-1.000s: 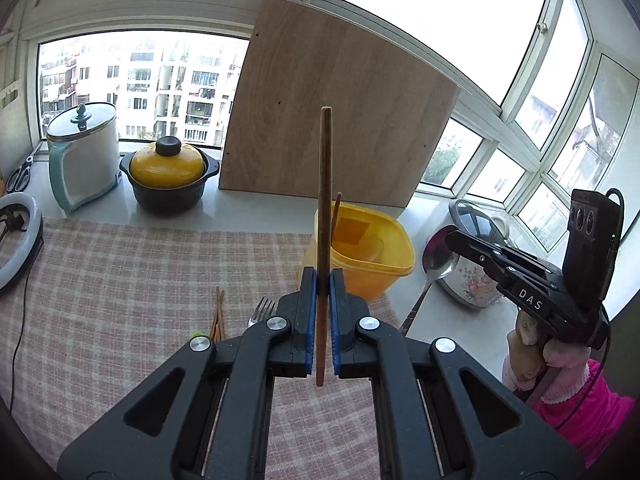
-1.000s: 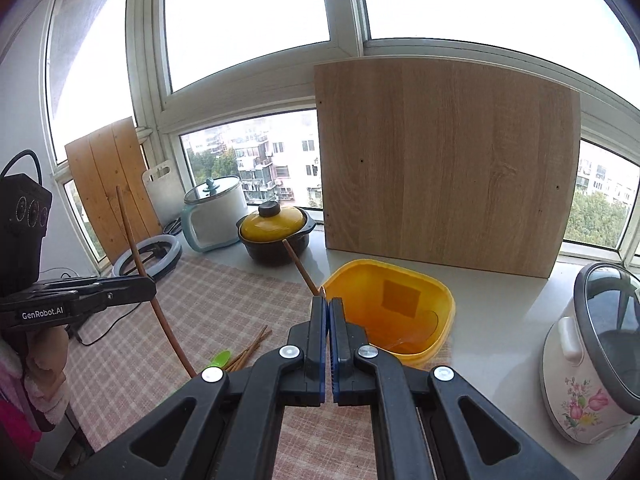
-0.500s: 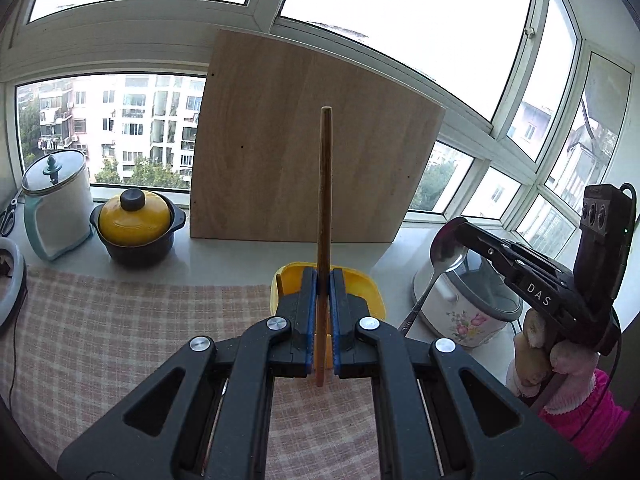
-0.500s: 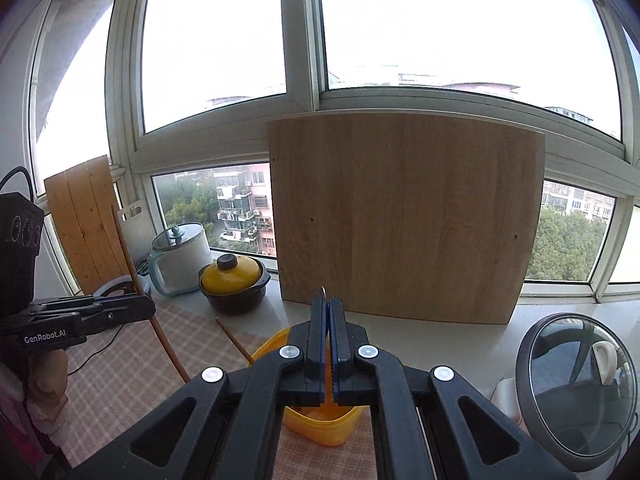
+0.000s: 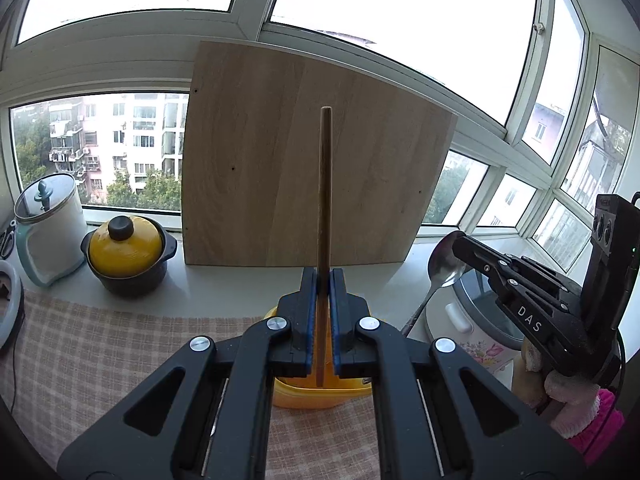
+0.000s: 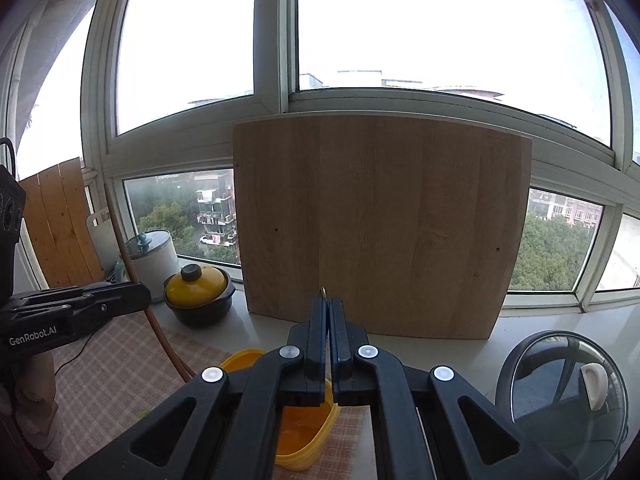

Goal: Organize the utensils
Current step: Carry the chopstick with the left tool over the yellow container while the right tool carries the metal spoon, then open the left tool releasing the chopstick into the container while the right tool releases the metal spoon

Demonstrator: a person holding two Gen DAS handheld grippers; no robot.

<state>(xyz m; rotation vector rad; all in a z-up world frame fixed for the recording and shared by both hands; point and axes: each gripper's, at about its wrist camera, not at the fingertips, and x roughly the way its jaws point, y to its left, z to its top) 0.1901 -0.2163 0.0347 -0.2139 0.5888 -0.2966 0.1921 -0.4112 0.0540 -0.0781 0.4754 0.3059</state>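
Left tongs [image 5: 324, 280] clamp an upright wooden stick [image 5: 324, 200]; right tongs [image 6: 328, 308] pinch a metal spoon [image 5: 444, 268] — apparently edge-on.

Black plastic claws [image 5: 324, 300] with blue pads, silver screws, white "DAS" and "GenRobot.AI" lettering; pink sleeve [image 5: 596, 420].

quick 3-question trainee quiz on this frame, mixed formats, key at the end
1. True or false: the left claw is shut on a fork.
2. Which utensil does the right claw hold? A) knife B) metal spoon C) whisk
3. Fill in: the yellow tub sits on the checked ____, in front of the wooden board.

Key:
1. False: it grips a wooden stick, standing upright between the pads.
2. B
3. cloth
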